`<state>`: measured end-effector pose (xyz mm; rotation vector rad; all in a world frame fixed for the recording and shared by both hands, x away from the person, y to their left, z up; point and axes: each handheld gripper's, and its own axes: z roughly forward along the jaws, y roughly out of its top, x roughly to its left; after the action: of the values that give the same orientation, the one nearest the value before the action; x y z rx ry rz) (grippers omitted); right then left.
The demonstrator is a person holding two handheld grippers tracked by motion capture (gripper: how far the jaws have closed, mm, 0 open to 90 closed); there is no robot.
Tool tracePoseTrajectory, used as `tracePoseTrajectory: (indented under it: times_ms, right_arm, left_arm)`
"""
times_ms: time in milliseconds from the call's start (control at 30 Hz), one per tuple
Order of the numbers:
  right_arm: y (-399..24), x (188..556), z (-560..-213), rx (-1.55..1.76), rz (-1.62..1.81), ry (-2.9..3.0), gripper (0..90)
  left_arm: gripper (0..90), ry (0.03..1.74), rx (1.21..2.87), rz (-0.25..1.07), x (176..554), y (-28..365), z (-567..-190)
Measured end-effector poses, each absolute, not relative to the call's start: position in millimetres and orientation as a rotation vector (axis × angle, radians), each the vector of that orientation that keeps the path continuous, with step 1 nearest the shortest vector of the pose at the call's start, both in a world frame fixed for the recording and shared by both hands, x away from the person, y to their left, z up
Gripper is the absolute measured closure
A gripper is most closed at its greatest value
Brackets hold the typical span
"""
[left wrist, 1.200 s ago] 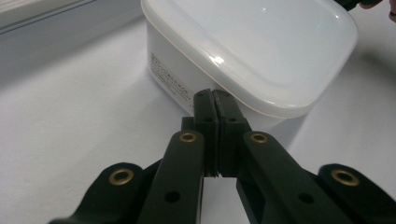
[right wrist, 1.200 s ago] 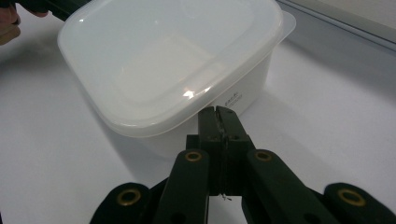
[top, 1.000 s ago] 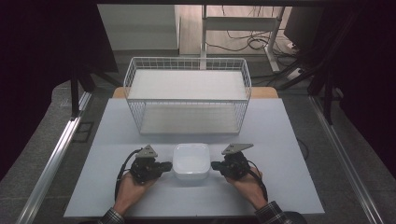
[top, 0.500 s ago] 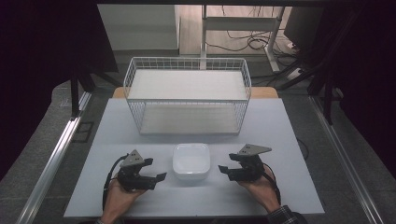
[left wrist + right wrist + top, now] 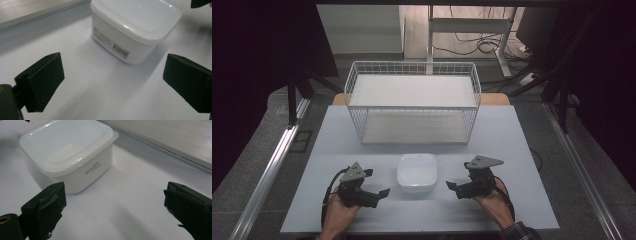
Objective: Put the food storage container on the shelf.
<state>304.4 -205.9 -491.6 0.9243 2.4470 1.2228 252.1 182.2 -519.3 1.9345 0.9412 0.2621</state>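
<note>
- From above, the white lidded box (image 5: 417,172) sits on the table (image 5: 512,135) before the wire basket (image 5: 412,102); the left gripper (image 5: 382,192) and right gripper (image 5: 451,185) have backed off to either side, so it looks released.
- Left gripper view: jaws, just opened, stand wide, nothing between; the box lies ahead.
- Right gripper view: likewise spread and empty.

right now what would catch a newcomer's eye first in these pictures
The white lidded container sits alone at the middle of the near part of the pale table. The left claw and the right claw flank it, jaws wide and apart from it; both have just been opening, nothing between them. Behind stands a big white wire basket, open at the top.
</note>
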Motion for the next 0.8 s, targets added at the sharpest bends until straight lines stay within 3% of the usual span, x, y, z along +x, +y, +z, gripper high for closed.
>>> tracePoseTrajectory:
  times_ms: [400, 800]
  right_arm:
    - [-187.7, 311.0, -484.7, 0.928, 1.269, 2.472, 3.8]
    - [-167.2, 327.2, -477.3, 0.968, 1.327, 2.507, 0.4]
  left_arm:
    - [4.9, 0.955, 1.938, 0.242, 269.0, 174.2, -505.4]
    - [3.0, 0.921, 1.971, 0.141, 295.2, 148.0, -496.4]
